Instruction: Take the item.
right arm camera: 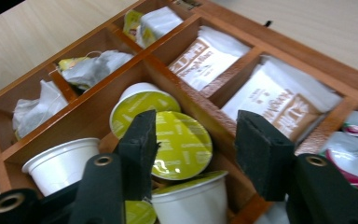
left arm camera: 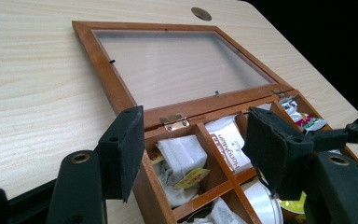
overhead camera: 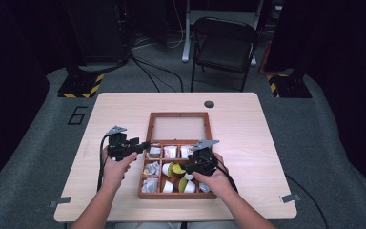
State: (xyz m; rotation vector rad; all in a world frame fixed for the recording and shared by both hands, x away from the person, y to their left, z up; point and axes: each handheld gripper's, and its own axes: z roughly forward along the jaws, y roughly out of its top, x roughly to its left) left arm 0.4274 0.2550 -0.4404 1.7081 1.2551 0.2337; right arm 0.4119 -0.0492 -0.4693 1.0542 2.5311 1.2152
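**Two grippers at the open wooden tea box**

A wooden tea box [overhead camera: 177, 194] sits on the pale wooden table [overhead camera: 248, 143], its glass-paned lid [overhead camera: 179, 128] swung fully back and lying flat on the tabletop behind it. The box is split by wooden dividers into compartments: paper tea bags [left arm camera: 182, 158] down one side, brown-and-white sachets [right arm camera: 204, 55] in the row by the hinge, and white coffee capsules with yellow-green foil lids [right arm camera: 182, 144] bunched in the larger middle compartment.

The left gripper [overhead camera: 145, 144] rests at the left rear corner of the box, near the brass hinge [left arm camera: 174, 122]. In the left gripper view its jaws stand spread, one pad outside the box wall and the other over the compartments, with the corner of the box between them; the pads are not pressing on anything.

The right gripper [overhead camera: 187, 168] hangs over the middle compartment, jaws angled down at the capsules. In the right gripper view its pads stand apart above the top capsule and a divider, clear of both, nothing pinched between them
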